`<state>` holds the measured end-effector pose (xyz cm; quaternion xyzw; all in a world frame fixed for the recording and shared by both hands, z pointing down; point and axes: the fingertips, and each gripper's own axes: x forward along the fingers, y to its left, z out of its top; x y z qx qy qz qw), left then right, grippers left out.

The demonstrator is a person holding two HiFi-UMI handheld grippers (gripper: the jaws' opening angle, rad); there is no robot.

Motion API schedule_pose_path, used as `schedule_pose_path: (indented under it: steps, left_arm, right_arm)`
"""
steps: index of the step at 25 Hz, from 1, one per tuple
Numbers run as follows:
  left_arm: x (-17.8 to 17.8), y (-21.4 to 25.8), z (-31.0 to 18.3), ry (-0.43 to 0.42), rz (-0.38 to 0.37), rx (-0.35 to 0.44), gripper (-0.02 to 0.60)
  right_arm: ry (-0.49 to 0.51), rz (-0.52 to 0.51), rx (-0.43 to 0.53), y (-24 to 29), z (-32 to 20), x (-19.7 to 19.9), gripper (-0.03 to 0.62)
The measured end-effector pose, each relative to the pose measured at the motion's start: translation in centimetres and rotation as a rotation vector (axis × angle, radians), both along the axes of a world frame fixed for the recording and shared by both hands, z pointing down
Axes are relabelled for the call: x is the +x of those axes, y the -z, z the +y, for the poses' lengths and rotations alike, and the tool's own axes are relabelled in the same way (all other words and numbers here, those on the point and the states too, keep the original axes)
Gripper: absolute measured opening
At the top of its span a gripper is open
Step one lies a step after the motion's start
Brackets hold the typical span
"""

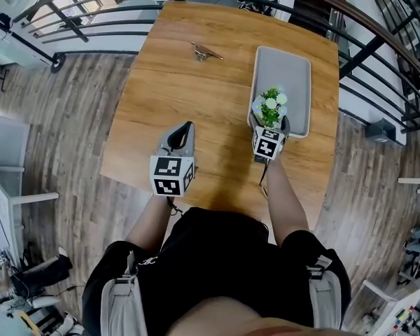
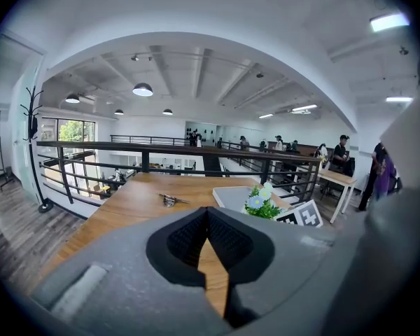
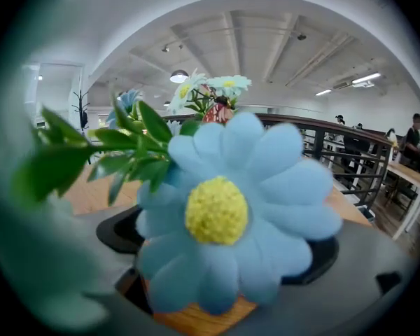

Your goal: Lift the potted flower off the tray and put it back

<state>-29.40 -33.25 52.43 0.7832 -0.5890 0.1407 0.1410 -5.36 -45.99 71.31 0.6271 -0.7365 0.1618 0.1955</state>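
Observation:
The potted flower (image 1: 269,107), white and blue blooms over green leaves, is at the near end of the grey tray (image 1: 283,68). My right gripper (image 1: 273,124) is shut on it, one black pad on each side. In the right gripper view a big blue bloom (image 3: 220,212) fills the frame and hides the pot. My left gripper (image 1: 187,127) is shut and empty above the wooden table (image 1: 175,89), left of the tray. From the left gripper (image 2: 207,219) view, the flower (image 2: 261,201) and tray (image 2: 231,196) lie ahead to the right.
A small metal object (image 1: 204,53) lies on the table's far part, also seen from the left gripper (image 2: 169,199). A black railing (image 1: 91,26) runs round the far side of the table. People (image 2: 344,152) stand by tables far off to the right.

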Motion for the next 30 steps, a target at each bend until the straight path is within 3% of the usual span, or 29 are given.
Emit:
schedule_pose_path:
  steps: [6,8,19,30]
  left_arm:
    - [-0.4,0.1,0.3,-0.002,-0.01,0.0,0.012]
    - [-0.5,0.3,0.4,0.002,-0.011,0.004,0.012]
    - [0.7,1.3,1.7,-0.018,-0.011,0.028,0.012]
    - [3.9,3.2,3.9,-0.04,-0.002,0.077,0.012]
  right_arm:
    - [0.014,0.036,-0.011,-0.8,-0.9,-0.1,0.515]
    - [-0.004,0.038,-0.013,-0.5,-0.9,0.7,0.443]
    - [-0.029,0.008,0.002,2.9,0.5,2.3,0.433]
    - [0.007,-0.007,0.121,10.2,2.8,4.2,0.417]
